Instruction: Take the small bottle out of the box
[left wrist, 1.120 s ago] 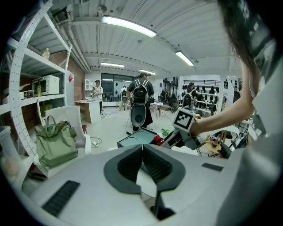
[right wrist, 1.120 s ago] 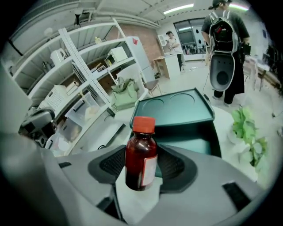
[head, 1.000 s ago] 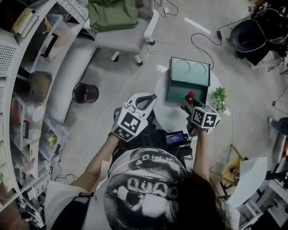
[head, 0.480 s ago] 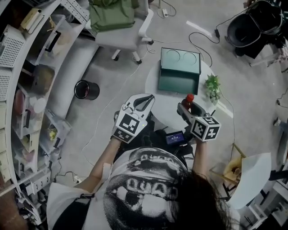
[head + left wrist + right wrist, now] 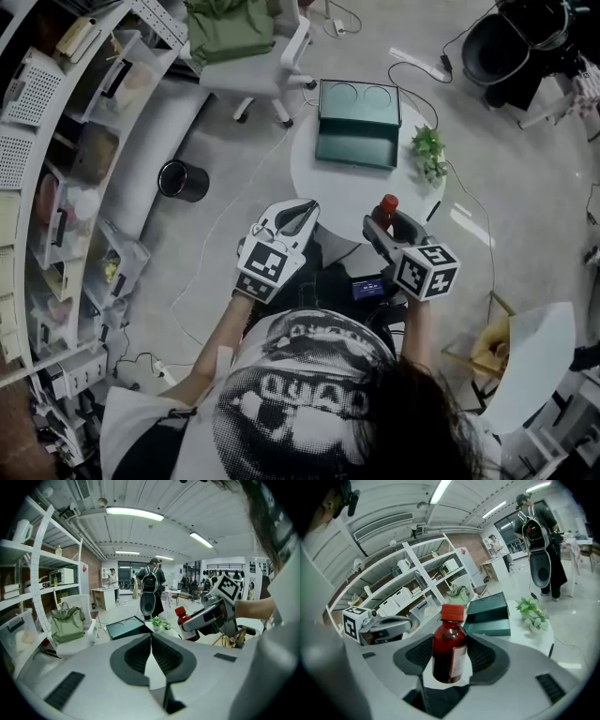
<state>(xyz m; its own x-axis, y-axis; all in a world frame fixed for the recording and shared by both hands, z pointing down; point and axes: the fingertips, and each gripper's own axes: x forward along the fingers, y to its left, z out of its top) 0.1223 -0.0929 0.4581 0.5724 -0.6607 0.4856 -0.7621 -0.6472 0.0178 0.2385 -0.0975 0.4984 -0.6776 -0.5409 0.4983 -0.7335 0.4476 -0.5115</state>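
Right hand-held gripper (image 5: 381, 225) grasping upright bottle (image 5: 450, 645), well apart from open box (image 5: 356, 124) on surface (image 5: 323, 183), left hand-held gripper (image 5: 151, 654) clenched, empty

The small bottle (image 5: 448, 644) is glossy, translucent dark glass or plastic, with a ridged plastic cap (image 5: 453, 612) and a paper label (image 5: 458, 661). The right gripper (image 5: 450, 663) is smooth matt grey plastic with ribbed black pads (image 5: 421, 655). The box (image 5: 487, 607) looks smooth and matt.
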